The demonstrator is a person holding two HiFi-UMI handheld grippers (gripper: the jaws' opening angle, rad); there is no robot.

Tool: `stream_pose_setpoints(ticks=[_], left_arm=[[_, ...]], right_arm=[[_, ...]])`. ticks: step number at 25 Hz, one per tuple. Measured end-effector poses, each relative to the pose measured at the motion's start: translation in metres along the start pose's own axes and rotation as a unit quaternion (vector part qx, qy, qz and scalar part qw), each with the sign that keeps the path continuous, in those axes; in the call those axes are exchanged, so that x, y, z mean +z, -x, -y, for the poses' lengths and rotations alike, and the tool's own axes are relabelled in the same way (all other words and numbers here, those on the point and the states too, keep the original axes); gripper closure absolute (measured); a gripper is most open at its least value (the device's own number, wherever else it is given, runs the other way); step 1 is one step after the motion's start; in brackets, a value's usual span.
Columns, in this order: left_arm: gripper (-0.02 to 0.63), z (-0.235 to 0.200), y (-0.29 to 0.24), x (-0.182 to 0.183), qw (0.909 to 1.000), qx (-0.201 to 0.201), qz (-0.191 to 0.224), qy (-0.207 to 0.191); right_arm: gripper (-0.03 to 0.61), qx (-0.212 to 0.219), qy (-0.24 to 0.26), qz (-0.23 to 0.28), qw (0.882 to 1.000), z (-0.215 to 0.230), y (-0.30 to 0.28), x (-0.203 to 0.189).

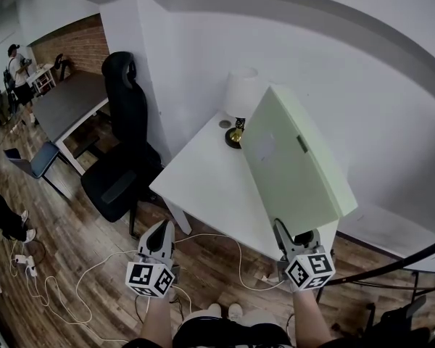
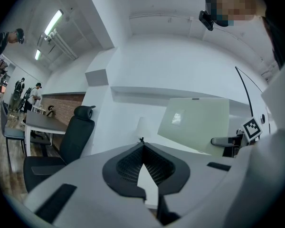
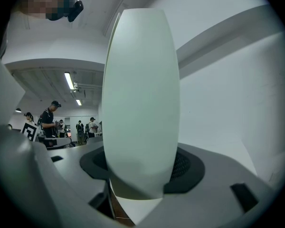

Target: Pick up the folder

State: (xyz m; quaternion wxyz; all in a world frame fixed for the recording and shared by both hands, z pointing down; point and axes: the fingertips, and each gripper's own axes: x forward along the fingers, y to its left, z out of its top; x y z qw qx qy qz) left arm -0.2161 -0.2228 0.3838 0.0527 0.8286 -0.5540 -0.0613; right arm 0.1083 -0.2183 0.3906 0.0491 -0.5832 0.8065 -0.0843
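While right tongs (image 1: 291, 233) grip folder (image 1: 297, 162), lamp (image 1: 242, 93) stands beside.

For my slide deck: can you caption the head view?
Right gripper grips the pale green folder by one end over the white table; left gripper hangs empty.

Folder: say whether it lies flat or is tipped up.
Tipped up: the right gripper clamps the folder by one end; its broad face slants steeply over the table.
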Motion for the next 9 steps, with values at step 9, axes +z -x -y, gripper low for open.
stream_pose_setpoints(ticks=[9], left_arm=[[0.600, 0.0011, -0.0079, -0.0011, 1.0000, -0.004, -0.002, 0.001]], right_arm=[[0.281, -0.002, 0.003, 0.002, 1.000, 0.0028, -0.0038, 0.0011]])
